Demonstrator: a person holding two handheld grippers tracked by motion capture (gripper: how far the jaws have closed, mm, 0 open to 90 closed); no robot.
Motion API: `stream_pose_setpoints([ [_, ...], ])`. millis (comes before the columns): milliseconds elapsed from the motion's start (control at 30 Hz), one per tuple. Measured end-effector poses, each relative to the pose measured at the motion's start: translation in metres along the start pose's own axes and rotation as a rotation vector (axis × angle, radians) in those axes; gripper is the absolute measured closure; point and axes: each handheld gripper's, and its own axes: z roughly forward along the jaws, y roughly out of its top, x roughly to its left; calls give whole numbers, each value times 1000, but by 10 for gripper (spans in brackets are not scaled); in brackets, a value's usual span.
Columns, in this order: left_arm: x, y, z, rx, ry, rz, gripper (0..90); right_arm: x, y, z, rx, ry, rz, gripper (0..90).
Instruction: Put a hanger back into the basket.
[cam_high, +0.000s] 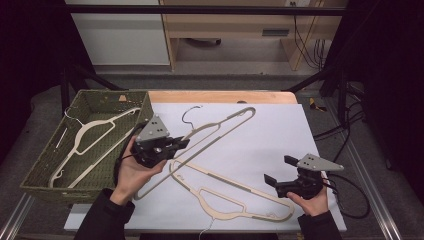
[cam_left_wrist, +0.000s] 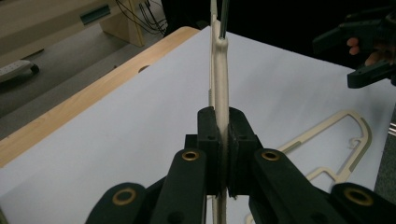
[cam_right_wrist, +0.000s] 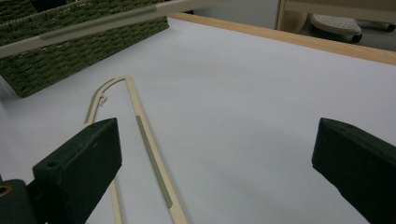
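My left gripper (cam_high: 182, 143) is shut on the lower bar of a beige hanger (cam_high: 220, 131) and holds it tilted above the white sheet, its metal hook (cam_high: 190, 114) toward the far side. In the left gripper view the pads (cam_left_wrist: 223, 140) pinch the thin hanger (cam_left_wrist: 219, 70) edge-on. A second beige hanger (cam_high: 235, 181) lies flat on the sheet at the near middle. My right gripper (cam_high: 280, 170) hovers at the near right, open, with nothing between its jaws (cam_right_wrist: 219, 140); that flat hanger (cam_right_wrist: 149, 144) lies ahead of it to its left.
A green woven basket (cam_high: 45, 165) stands at the left with a third hanger (cam_high: 95, 135) inside. The white sheet (cam_high: 270, 130) covers most of the wooden table (cam_high: 220, 96). Cables and furniture lie on the floor beyond.
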Motion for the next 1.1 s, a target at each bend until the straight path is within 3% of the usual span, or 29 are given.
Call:
stream_pose_setpoints([
  [300, 22, 10, -34, -39, 34, -10, 859, -1, -1, 0, 2, 3, 4, 21],
  [633, 45, 15, -66, -43, 78, -14, 859, -2, 0, -1, -7, 1, 2, 21],
  [833, 60, 11, -84, -61, 111, -33, 859, -1, -1, 1, -4, 3, 6, 21],
  [1100, 90, -1, -109, -34, 191, -50, 859, -2, 0, 0, -5, 8, 6, 22],
])
